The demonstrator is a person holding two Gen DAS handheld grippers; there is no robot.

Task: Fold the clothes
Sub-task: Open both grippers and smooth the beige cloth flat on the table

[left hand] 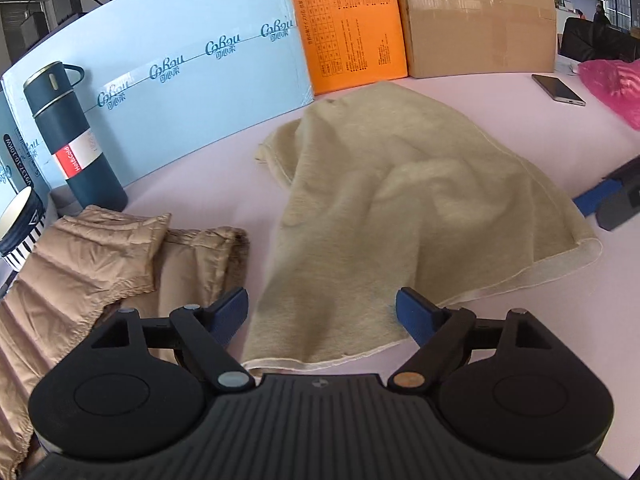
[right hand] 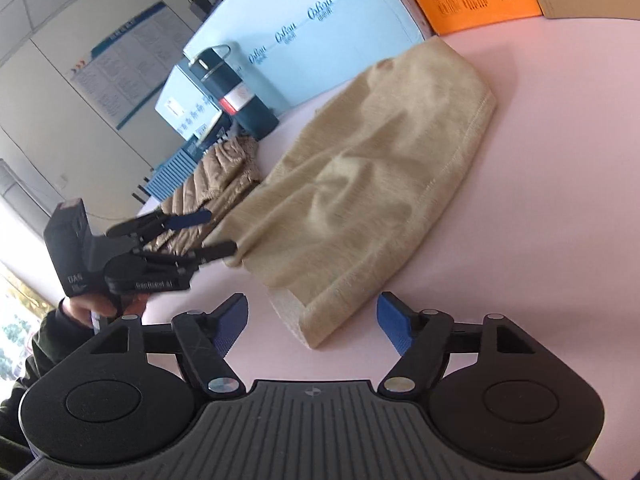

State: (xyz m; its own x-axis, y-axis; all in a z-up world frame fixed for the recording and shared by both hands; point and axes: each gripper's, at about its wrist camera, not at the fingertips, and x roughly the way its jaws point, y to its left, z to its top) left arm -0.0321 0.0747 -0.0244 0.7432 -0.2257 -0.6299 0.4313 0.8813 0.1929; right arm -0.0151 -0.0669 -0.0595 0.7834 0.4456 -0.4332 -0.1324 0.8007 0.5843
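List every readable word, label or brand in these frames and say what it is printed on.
"CoRou", repeated with small Chinese characters beneath: light blue box.
"Hot&Cold": red band on the dark thermos.
"V0137-10-10WXM", roughly, partly legible: label at the left frame edge.
"DAS": body of the left gripper.
Orange box tables and wall poster: too small to read.
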